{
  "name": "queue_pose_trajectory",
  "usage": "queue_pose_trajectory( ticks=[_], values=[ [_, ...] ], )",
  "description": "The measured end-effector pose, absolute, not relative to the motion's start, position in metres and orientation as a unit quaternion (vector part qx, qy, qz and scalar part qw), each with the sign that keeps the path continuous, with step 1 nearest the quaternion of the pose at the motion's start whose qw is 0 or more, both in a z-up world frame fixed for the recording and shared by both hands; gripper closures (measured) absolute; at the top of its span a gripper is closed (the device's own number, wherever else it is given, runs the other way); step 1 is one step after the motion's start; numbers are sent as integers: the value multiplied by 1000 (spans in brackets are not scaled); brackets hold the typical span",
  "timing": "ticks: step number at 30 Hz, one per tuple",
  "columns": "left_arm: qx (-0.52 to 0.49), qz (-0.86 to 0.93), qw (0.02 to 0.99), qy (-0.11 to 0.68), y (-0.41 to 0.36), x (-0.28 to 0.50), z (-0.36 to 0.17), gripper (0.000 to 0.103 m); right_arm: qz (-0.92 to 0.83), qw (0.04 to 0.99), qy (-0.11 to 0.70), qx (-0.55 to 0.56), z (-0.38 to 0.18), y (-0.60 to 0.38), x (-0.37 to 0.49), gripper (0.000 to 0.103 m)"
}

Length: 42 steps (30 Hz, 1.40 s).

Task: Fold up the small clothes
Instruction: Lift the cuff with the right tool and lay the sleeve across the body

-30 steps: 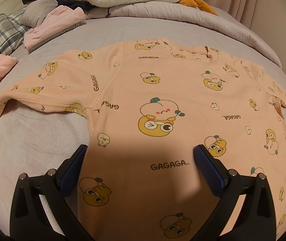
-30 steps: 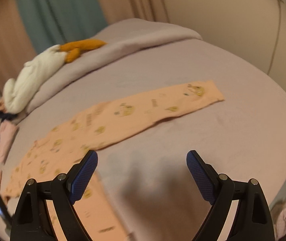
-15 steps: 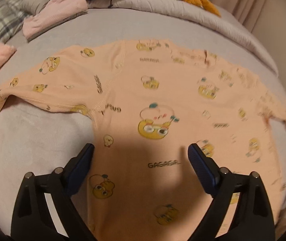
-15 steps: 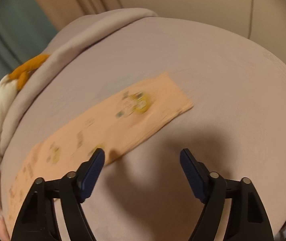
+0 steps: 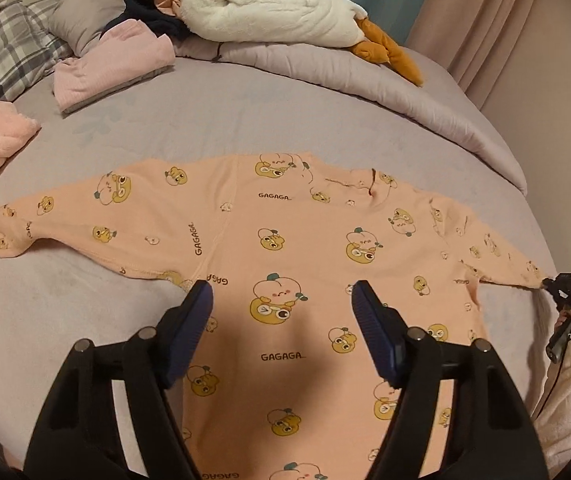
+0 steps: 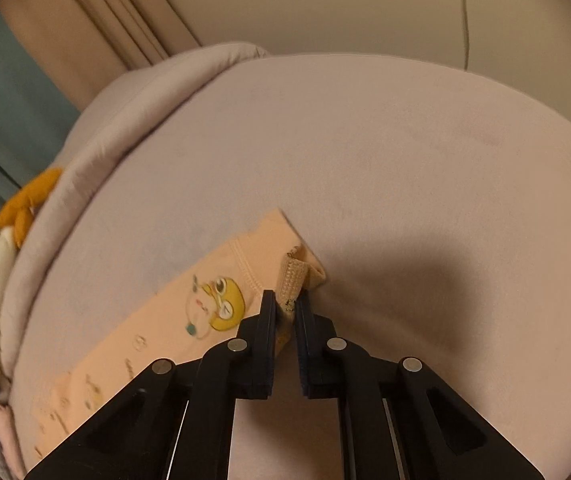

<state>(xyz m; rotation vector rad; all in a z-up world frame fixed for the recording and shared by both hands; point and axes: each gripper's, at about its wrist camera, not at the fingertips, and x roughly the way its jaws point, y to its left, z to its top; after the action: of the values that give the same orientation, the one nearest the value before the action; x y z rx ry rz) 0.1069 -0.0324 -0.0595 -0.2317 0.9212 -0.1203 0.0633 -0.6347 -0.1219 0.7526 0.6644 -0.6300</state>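
While a peach top [image 5: 285, 248] lies flat on the bed [image 5: 245, 112], left hand-held gripper [image 5: 283, 308] above its middle, jaws closing on nothing, right hand-held gripper [image 6: 285, 304] clenched on the right cuff [image 6: 293, 276].

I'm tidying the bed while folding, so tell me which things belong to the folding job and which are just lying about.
In the job:
peach printed top
right claw, shut on its sleeve cuff
left claw, closing, nothing between

Lying about:
white goose plush
folded pink clothes
plaid pillow
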Motion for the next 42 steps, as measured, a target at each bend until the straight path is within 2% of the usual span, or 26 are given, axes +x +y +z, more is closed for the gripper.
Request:
queue_pose_trajectory(
  ticks=[3, 11, 14, 18, 28, 42],
  values=[
    [-110, -48, 891, 438, -28, 102, -53, 31, -290, 846, 299, 332, -99, -628, 64, 95],
    [-98, -30, 898, 428, -14, 92, -39, 29, -252, 914, 258, 188, -18, -564, 69, 96],
    [-98, -29, 899, 426, -10, 88, -37, 25, -219, 927, 255, 167, -4, -541, 64, 96],
    [-90, -30, 901, 423, -7, 82, -33, 19, -201, 933, 256, 153, 3, -527, 55, 96],
    [-81, -20, 902, 424, -1, 74, -33, 10, -194, 926, 285, 156, -5, -534, 46, 96],
    [-73, -21, 901, 426, -2, 73, -34, 10, -31, 958, 270, 87, 7, -419, 67, 96]
  ],
)
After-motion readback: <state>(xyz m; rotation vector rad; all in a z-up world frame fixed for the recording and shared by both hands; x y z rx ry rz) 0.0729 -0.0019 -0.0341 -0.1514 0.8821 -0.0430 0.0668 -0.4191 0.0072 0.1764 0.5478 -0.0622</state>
